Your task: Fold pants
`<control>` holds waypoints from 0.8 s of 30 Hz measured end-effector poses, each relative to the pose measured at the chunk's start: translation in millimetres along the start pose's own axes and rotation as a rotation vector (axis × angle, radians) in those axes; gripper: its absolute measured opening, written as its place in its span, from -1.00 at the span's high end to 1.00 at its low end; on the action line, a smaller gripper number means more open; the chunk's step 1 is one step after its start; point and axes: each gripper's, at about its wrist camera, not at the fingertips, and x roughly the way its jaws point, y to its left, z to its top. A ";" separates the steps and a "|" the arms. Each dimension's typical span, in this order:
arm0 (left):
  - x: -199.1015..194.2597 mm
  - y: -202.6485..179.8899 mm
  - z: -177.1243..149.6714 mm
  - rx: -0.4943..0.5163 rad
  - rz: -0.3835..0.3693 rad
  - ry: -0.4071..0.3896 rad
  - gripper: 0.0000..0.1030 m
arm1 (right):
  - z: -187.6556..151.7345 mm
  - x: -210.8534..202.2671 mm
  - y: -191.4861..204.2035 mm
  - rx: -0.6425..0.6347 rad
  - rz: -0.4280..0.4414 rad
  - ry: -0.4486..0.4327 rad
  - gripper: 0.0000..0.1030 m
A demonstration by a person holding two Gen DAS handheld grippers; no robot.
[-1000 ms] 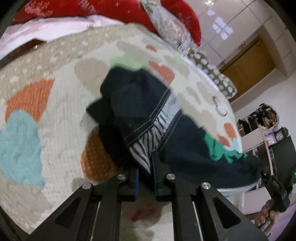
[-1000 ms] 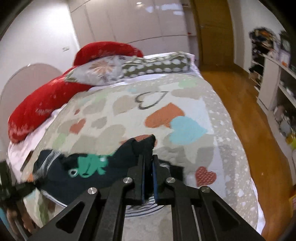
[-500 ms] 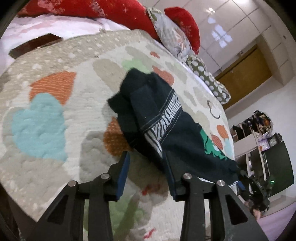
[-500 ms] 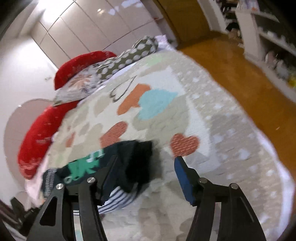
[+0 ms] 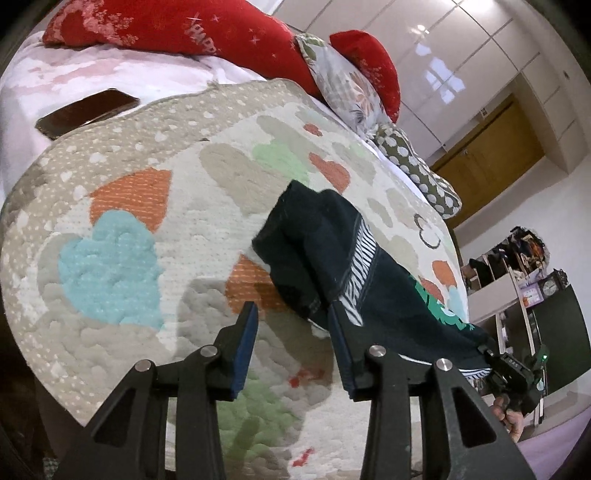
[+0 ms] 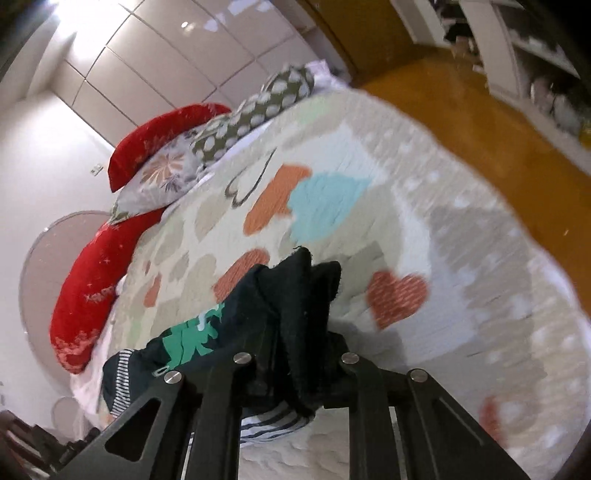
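Note:
Dark navy pants (image 5: 332, 258) with a zebra-striped band and a green print lie bunched on the heart-patterned quilt (image 5: 110, 258). My left gripper (image 5: 291, 310) is open just short of their near end. Nothing is between its pads, and the right finger sits beside the striped band. In the right wrist view the other end of the pants (image 6: 295, 295) is gathered up between the fingers of my right gripper (image 6: 295, 343). Its jaws are closing on that bunched fabric, which hides the pads. The left wrist view shows the right gripper (image 5: 517, 373) at the far end of the pants, held by a hand (image 5: 511, 421).
A dark phone (image 5: 86, 110) lies on the white sheet at the bed's far left. Red pillows (image 5: 207, 33), a floral pillow (image 6: 162, 177) and a dotted pillow (image 6: 258, 110) line the head of the bed. Wooden floor (image 6: 480, 122) and shelves lie beyond the bed's right edge.
My left gripper let go of the striped end of the pants, opened and drew back. My right gripper opened, rolled, and closed again on the other end.

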 end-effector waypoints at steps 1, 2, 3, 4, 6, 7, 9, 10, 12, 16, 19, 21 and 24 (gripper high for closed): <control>2.1 -6.8 1.2 0.014 -0.005 0.006 0.26 | 2.1 -4.8 -3.4 -0.014 -0.024 -0.011 0.69; 3.3 -12.2 1.7 0.027 -0.008 0.008 0.26 | 2.7 -6.8 -6.6 -0.014 -0.036 -0.014 0.69; 5.9 -21.7 3.7 0.055 -0.009 0.010 0.24 | 3.9 -7.5 -14.3 0.005 -0.051 -0.017 0.69; 8.6 -30.1 4.8 0.082 -0.002 0.009 0.21 | 5.4 -7.5 -20.6 0.020 -0.059 -0.019 0.69; 16.8 -48.6 8.7 0.131 0.003 0.011 0.08 | 6.0 -5.5 -32.4 0.043 -0.104 -0.029 0.68; 21.2 -57.3 10.0 0.156 -0.003 0.011 0.08 | 5.1 -3.0 -37.1 0.043 -0.132 -0.032 0.63; 38.4 -79.7 13.7 0.237 -0.015 0.009 0.07 | 0.5 5.3 -44.0 0.043 -0.168 -0.010 0.53; 50.8 -86.7 16.1 0.269 -0.005 0.015 0.07 | -0.3 3.7 -46.1 0.041 -0.171 -0.014 0.48; 75.4 -90.2 21.0 0.291 0.051 0.045 0.07 | 0.5 -5.5 -44.5 0.037 -0.182 -0.033 0.35; 106.7 -70.6 20.9 0.266 0.159 0.086 0.23 | 6.2 -41.1 -29.1 -0.020 -0.275 -0.144 0.26; 102.6 -66.6 8.5 0.309 0.154 0.042 0.23 | 12.0 -62.4 8.4 -0.155 -0.263 -0.187 0.25; 101.8 -67.7 -0.1 0.342 0.155 0.018 0.22 | 11.9 -52.9 39.9 -0.258 -0.178 -0.120 0.25; 101.9 -67.5 -10.8 0.380 0.160 -0.010 0.19 | -0.3 -21.8 86.0 -0.391 -0.047 -0.002 0.25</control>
